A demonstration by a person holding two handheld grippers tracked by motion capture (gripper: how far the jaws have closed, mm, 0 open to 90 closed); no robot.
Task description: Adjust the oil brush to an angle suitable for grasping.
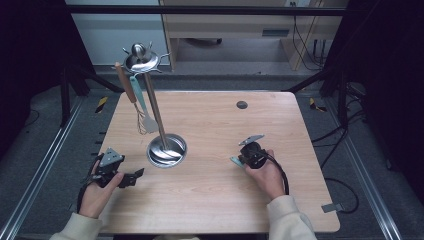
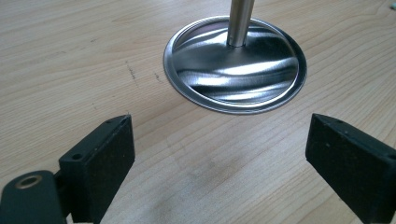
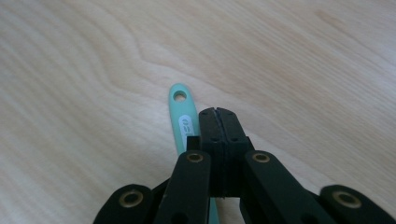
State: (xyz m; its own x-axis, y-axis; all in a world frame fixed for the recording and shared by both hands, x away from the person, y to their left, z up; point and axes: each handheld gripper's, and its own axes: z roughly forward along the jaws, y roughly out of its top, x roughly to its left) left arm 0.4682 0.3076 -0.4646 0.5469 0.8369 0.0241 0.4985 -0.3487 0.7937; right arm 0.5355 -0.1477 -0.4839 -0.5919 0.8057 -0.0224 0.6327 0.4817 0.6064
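The mint-green handle (image 3: 180,122) bears a small white oval label, its marks too tiny to read.

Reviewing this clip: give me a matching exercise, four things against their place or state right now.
1. left gripper
2. right gripper
3. mint-green plastic utensil handle with a hanging hole
4. round shiny metal stand base

a. jaws pressed together
b. lying flat on the wooden table beside closed jaws
c. jaws wide apart, nothing between
d. bears an upright metal pole

Pairs: 1-c, 2-a, 3-b, 4-d
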